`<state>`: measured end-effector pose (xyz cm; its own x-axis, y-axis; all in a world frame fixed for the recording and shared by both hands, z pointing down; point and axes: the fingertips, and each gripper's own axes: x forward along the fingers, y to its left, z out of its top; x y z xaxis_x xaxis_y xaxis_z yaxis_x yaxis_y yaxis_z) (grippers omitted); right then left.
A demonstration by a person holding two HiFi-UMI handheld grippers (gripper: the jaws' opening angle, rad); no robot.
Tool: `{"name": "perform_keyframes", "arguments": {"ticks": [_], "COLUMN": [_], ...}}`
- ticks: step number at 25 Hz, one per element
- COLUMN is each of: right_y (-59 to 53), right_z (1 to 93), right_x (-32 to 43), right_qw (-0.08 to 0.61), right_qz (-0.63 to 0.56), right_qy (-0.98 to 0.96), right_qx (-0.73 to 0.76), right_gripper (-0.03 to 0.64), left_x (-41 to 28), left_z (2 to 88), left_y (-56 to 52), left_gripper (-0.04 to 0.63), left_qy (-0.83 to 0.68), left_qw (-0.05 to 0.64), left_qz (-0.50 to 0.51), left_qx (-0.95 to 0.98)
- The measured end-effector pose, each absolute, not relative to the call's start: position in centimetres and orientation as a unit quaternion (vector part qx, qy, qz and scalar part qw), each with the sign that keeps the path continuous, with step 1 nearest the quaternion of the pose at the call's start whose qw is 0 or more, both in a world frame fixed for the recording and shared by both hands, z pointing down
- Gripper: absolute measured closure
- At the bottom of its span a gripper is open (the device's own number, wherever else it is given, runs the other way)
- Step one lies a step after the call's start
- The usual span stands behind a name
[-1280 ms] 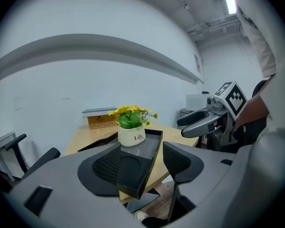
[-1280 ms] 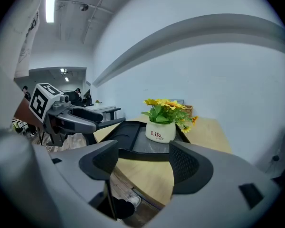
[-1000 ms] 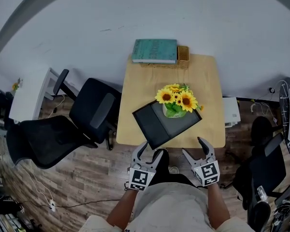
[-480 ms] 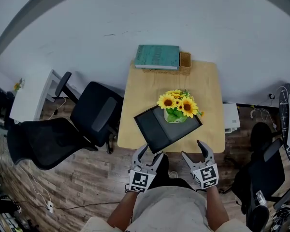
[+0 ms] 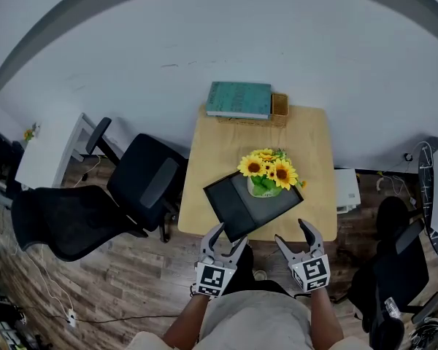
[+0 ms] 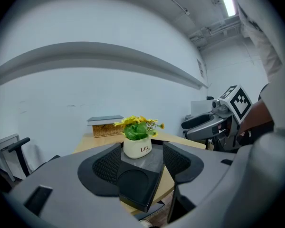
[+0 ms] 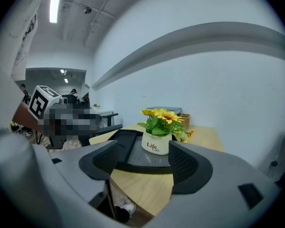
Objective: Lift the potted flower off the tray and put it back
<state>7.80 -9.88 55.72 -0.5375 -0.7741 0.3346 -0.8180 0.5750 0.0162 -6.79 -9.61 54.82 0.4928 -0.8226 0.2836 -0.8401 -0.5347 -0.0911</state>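
A potted sunflower point(image 5: 267, 173) in a white pot stands on the right part of a black tray point(image 5: 233, 203) that lies askew on a small wooden table point(image 5: 212, 144). The pot point(image 6: 137, 147) shows between the left gripper's jaws, and again point(image 7: 156, 143) between the right gripper's jaws, some way off in both. My left gripper point(image 5: 223, 237) hangs open before the table's near edge, at the tray's corner. My right gripper point(image 5: 293, 232) is open too, just off the near edge, below the pot. Neither holds anything.
A teal book point(image 5: 239, 98) lies on a wicker basket point(image 5: 279, 108) at the table's far edge. Black office chairs point(image 5: 142, 184) stand left of the table; another chair point(image 5: 394, 261) is at the right. A white wall lies behind. The floor is wood.
The view has shifted slightly, so the table sits a little lower in frame. Both grippers stay open near the table's front edge; the pot and tray have not moved.
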Motion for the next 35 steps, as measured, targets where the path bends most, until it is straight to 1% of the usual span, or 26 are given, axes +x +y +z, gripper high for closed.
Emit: {"name": "perform_keyframes", "arguments": {"ticks": [8,21,32,35], "right_y": [-10.8,-13.1,-13.1,-12.5], "right_z": [53.3,47.3,39.1,36.6], "right_x": [8.0,9.4,10.1,10.3], "right_qw": [0.138,0.101,0.051,0.038], "right_qz": [0.047,-0.016,-0.097,-0.12], "right_qy": [-0.875,-0.872,-0.866,-0.862], "right_qx": [0.462,0.479,0.488,0.49], "right_gripper": [0.282,0.282,0.282,0.282], "left_x": [-7.3,-7.8,-7.8,-8.0], "left_z": [52.2,46.2,39.4,37.5], "left_y": [-10.6,-12.8,-12.8,-12.3], "left_gripper": [0.318,0.318,0.318,0.318], "left_qy": [-0.494,-0.513,-0.529,-0.534], "left_qw": [0.007,-0.051,-0.09,-0.111], "left_qz": [0.13,0.096,0.056,0.048], "left_qx": [0.86,0.851,0.842,0.837]}}
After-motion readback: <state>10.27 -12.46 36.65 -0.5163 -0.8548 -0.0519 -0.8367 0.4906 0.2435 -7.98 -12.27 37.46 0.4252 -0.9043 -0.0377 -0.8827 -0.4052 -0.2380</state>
